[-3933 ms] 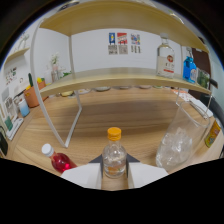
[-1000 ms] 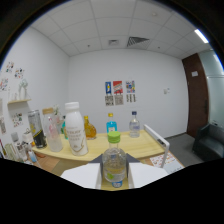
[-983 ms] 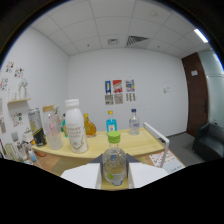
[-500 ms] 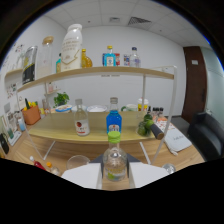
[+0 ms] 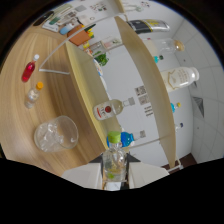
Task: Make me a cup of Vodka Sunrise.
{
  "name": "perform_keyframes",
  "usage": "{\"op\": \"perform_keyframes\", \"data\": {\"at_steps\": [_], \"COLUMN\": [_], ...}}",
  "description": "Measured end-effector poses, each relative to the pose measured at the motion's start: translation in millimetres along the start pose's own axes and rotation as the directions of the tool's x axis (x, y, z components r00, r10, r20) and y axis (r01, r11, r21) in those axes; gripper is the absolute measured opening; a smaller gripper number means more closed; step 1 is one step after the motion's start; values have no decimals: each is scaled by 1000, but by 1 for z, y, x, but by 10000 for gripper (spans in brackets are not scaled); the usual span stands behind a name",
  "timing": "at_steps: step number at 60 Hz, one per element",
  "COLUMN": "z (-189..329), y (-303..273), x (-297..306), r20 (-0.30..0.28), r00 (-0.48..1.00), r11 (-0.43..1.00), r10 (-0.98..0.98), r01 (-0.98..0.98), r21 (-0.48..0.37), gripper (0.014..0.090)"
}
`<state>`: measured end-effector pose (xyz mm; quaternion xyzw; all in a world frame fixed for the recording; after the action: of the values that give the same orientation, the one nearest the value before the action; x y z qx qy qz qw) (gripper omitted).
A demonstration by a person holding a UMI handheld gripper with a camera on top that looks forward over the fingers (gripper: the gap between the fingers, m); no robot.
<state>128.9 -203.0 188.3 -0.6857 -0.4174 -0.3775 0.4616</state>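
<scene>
Gripper (image 5: 114,176) clamps the clear bottle (image 5: 114,161), view now rolled sideways.

0.5 s ago the 2 shelves (image 5: 90,95) ran level; now they stand on end, and the glass of ice (image 5: 56,133) lies on the wooden table (image 5: 20,107) beside the fingers.

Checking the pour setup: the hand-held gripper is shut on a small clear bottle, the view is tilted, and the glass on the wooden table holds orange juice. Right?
Not quite. In the gripper view the glass on the wooden table holds ice, not orange juice. The rest stands: the hand-held gripper is shut on the small clear bottle, and the view is tilted.
</scene>
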Motion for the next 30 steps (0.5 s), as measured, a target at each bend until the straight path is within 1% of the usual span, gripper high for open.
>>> {"op": "perform_keyframes", "data": {"at_steps": [6,10,13,21,28,30], "z": [1,2,1,2,5,5], "y": [-9,-14,-16,-23,-24,-26], "x": [5,9,11,12,8,7], "r20": [-31,-61,-69,-93,-87,-89], "r00": [971,922,877,735,624,596], "r11": [971,923,879,739,629,601], "r10": [-239,-383,-475,-671,-776,-798], "r01": [240,384,477,673,777,799], "r21": [18,14,4,-13,-39,-33], "gripper": [350,351,353,350,355,353]}}
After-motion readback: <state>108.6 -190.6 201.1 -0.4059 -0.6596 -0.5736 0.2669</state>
